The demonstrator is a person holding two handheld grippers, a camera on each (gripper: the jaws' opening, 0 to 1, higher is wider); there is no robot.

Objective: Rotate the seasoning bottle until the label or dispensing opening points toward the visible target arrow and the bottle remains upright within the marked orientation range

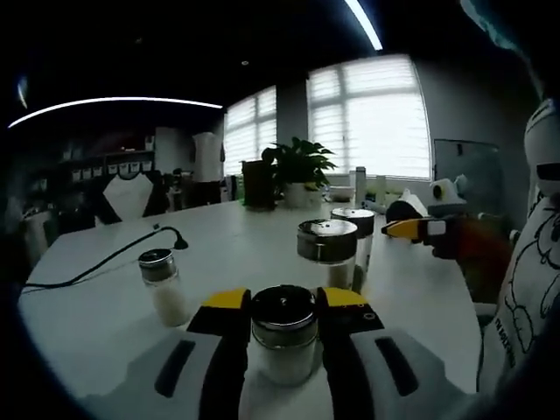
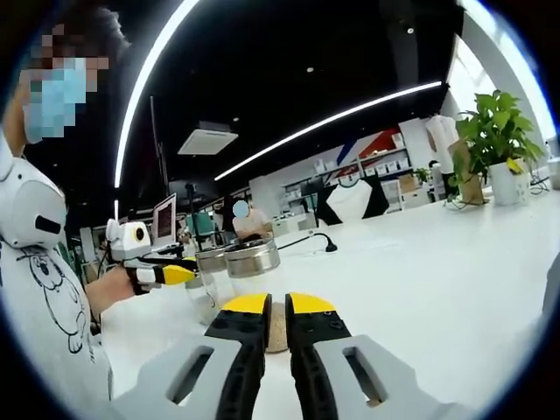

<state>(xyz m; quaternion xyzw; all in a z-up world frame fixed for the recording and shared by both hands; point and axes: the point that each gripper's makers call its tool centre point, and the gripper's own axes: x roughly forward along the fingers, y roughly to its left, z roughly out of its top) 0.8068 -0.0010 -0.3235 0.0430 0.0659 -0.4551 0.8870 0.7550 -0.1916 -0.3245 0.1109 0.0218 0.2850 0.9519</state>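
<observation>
1. Our left gripper (image 1: 284, 308) straddles a seasoning bottle (image 1: 284, 337), jaws at either side of its metal cap; we cannot tell whether they press it.
2. The bottle stands upright on the white table (image 1: 236, 249), its axis vertical between the jaws.
3. Our right gripper (image 2: 278, 306) is nearly closed, empty, well apart.
4. We see no arrow.

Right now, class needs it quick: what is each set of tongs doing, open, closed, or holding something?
Left tongs: closed on a seasoning bottle, one jaw on each side.
Right tongs: nearly closed, gripping nothing.
</observation>
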